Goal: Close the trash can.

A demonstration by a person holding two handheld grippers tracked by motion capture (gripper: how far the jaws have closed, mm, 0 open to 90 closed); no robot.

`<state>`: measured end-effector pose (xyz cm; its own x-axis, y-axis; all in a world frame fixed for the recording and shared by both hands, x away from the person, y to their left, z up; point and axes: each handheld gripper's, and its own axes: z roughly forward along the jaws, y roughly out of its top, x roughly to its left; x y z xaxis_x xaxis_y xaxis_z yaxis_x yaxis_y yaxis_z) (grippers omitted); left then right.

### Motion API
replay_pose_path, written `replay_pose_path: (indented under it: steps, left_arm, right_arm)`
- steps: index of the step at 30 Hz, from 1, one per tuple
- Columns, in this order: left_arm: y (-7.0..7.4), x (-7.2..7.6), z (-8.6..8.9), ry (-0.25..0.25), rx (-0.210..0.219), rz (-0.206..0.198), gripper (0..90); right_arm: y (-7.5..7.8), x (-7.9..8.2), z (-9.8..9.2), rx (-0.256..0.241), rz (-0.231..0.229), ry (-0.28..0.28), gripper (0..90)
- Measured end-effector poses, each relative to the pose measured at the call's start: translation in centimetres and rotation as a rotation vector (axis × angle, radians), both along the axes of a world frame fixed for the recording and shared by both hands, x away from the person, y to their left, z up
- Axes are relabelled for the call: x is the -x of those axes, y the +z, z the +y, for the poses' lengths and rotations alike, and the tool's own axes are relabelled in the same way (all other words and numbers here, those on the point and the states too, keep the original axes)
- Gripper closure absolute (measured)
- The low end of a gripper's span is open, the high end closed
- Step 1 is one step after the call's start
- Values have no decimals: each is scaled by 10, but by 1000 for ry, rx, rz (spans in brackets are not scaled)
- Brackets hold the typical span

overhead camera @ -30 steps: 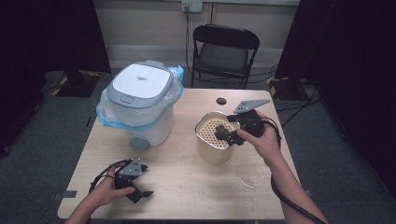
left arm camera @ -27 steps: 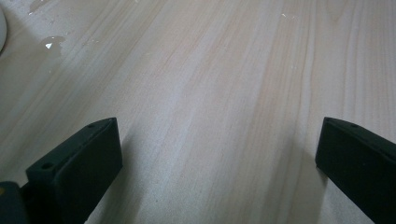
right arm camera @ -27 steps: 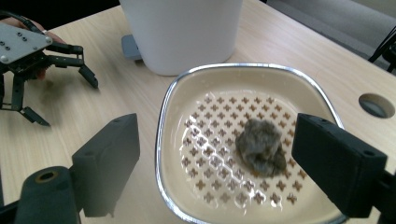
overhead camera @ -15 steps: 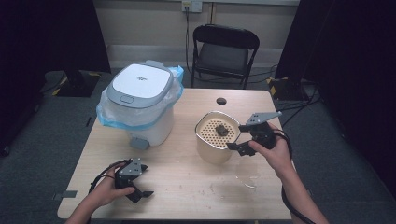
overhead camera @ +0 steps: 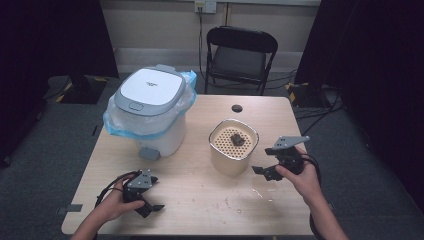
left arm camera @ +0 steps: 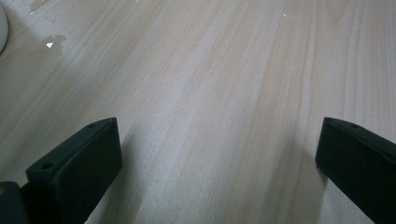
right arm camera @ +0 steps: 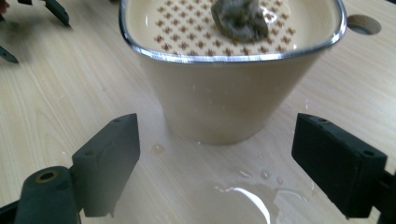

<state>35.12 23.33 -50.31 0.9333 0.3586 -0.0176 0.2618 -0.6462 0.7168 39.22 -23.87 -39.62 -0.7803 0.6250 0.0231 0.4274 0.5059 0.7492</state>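
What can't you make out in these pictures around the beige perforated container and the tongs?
- The dark lump in the beige container: cut off by the top edge in the right gripper view, too small in the high view to identify.
- What lies under the container's perforated insert: hidden by the insert.
- The white appliance's contents: hidden by its closed lid.
- The wet patch by the right tongs: glare hides its extent.

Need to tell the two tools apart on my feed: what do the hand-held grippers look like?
Both are black. The right hand-held gripper carries a grey three-cornered plate on top; the left hand-held gripper has a grey top too. Each has two blocky black jaws with small holes and a black cable. Forearms are bare.
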Motion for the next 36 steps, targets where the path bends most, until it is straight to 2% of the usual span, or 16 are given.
replay_pose_path:
  steps: [14,27,36]
  left_arm:
    - [0,0,0,3,4,1,0]
    - [0,0,0,3,4,0,0]
    - [0,0,0,3,4,0,0]
  right_arm:
    - [-32,11,-17,-19,18,-39,147]
    - [-49,17,-22,-1,39,-54,147]
    - [-61,20,-25,19,37,-58,148]
